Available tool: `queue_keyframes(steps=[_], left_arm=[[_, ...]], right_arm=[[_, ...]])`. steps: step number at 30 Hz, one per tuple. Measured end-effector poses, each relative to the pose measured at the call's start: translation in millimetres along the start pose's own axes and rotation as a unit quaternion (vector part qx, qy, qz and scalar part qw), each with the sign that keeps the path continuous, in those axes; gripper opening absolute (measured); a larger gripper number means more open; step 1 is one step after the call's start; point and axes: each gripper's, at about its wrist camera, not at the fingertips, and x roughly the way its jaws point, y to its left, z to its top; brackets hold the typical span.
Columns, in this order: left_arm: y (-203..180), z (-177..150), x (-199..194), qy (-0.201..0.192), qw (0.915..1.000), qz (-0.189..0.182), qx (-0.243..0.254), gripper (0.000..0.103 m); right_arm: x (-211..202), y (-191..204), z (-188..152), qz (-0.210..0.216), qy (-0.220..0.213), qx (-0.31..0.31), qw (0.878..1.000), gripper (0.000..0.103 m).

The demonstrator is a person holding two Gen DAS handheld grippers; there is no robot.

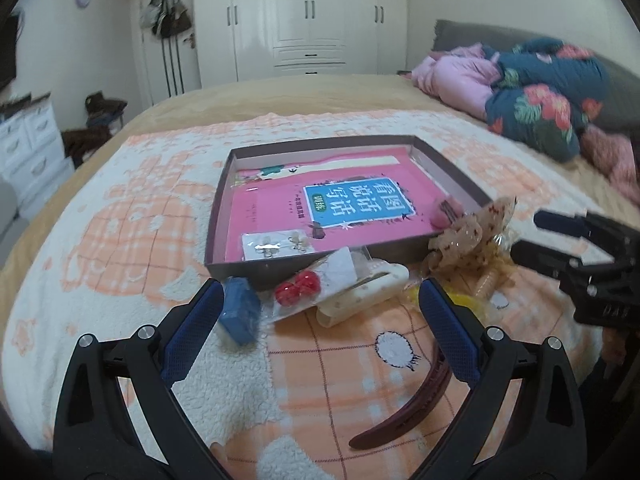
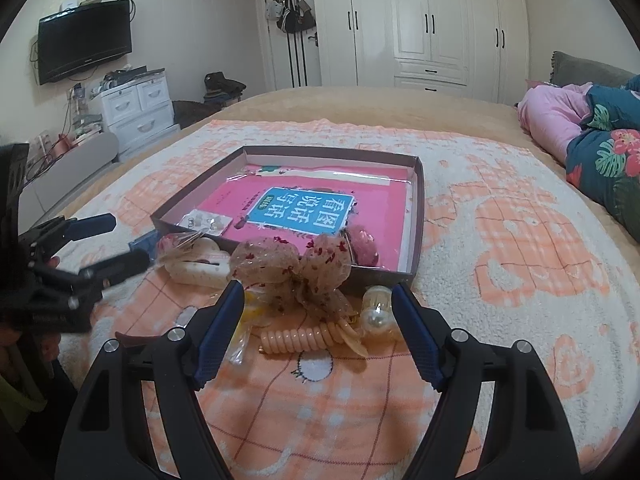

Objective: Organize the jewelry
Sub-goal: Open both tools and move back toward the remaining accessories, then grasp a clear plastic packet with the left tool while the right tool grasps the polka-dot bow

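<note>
Left wrist view: left gripper point(image 1: 320, 300) with fingers spread wide, nothing between the pads. Just beside its left finger, a blue block point(image 1: 239, 314); then a red bead clip point(image 1: 298, 286) in clear wrap and a cream hair claw point(image 1: 362, 292), all lying on the fleece blanket point(image 1: 120, 240) against the near wall of the shallow box point(image 1: 218, 216). Inside the box, an earring card point(image 1: 276, 244) on a pink book point(image 1: 340, 204). Dark headband point(image 1: 404, 412) under the right finger. Right wrist view: right gripper point(image 2: 318, 316), fingers spread, empty, flanking a sheer bow point(image 2: 296, 266), coiled peach hair tie point(image 2: 304, 336) and pearl clip point(image 2: 378, 312).
</note>
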Motion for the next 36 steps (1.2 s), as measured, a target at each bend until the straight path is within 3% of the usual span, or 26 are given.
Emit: queue_keyframes(steps=[9,13,18,20,22,31,32,36], left_arm=[[-7,3,23,0.008,0.9995,0.014,0.026,0.089],[-4,6,32,0.013,0.9995,0.016,0.025,0.086],[-1,6,42,0.025,0.9994,0.015,0.018,0.066],[0,6,44,0.029,0.9994,0.013,0.017,0.059],[0,6,44,0.029,0.9995,-0.005,0.014,0.048],[-7,5,30,0.012,0.9990,0.002,0.042,0.024],[-6,5,29,0.010,0.9991,0.000,0.041,0.008],[1,9,19,-0.008,0.9995,0.006,0.031,0.007]], right_arm=[[27,-2,9,-0.012,0.006,-0.005,1.000,0.073],[39,0,9,-0.015,0.014,-0.010,1.000,0.063],[45,-4,7,0.010,0.022,0.002,1.000,0.035],[44,-6,7,0.022,0.019,0.011,1.000,0.015],[42,-6,8,0.035,0.017,0.015,0.999,0.010],[19,8,11,0.083,-0.024,-0.011,0.996,0.006],[17,9,11,0.086,-0.028,-0.013,0.996,0.006],[12,12,13,0.090,-0.040,-0.019,0.995,0.006]])
